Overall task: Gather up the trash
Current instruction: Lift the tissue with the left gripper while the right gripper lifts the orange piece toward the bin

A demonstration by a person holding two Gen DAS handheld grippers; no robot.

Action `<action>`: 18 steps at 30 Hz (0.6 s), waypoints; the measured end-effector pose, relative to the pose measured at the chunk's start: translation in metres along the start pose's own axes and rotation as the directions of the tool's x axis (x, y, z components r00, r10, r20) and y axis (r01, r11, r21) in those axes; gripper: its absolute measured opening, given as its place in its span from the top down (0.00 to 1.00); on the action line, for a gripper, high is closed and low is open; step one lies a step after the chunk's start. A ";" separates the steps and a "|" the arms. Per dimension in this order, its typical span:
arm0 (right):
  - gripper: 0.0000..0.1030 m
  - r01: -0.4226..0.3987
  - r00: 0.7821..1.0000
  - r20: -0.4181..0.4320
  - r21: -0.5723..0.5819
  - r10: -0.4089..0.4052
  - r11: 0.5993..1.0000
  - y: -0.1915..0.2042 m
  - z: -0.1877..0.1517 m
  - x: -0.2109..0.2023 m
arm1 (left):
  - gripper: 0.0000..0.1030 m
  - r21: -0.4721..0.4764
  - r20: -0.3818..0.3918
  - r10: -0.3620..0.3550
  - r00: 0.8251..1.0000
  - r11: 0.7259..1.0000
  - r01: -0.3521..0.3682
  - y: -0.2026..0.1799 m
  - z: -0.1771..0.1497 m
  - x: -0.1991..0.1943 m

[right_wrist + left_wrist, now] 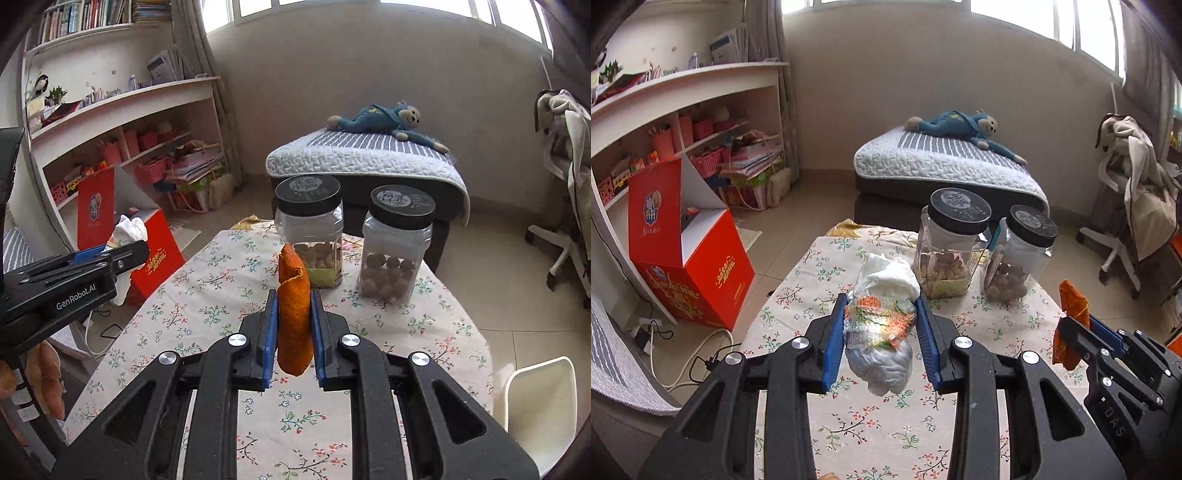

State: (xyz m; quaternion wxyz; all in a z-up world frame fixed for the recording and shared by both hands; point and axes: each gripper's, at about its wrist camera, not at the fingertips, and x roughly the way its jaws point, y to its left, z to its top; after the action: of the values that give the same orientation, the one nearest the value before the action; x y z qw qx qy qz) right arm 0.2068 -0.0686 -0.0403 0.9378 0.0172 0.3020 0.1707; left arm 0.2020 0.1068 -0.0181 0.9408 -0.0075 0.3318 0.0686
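My left tool point(882, 325) was clenched on one crumpled white tissue wad point(882, 321), my right tool point(293, 325) on one upright curled orange peel point(293, 314). A white bin point(541, 402) stood low beside my right tool (nearer that hand). Two black-lidded clear jars point(310, 236) remained on the floral worktop point(207, 306).
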 end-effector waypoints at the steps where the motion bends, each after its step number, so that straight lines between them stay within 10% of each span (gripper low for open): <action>1: 0.85 0.014 1.000 0.019 -0.007 -0.014 1.000 -0.001 0.000 -0.007 | 0.65 0.005 0.018 0.004 1.000 1.000 -0.004 -0.005 -0.001 -0.005; 18: 0.85 0.199 0.962 0.192 -0.016 -0.193 0.980 -0.049 -0.005 -0.087 | 0.64 0.101 0.176 -0.045 0.983 0.995 0.028 -0.087 -0.017 -0.057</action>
State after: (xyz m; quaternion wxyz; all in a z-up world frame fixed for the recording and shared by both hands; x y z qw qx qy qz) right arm 0.1531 -0.1436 -0.0029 0.9747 -0.0133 0.2083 0.0800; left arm 0.1586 0.0123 0.0014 0.9670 0.0387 0.2493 0.0353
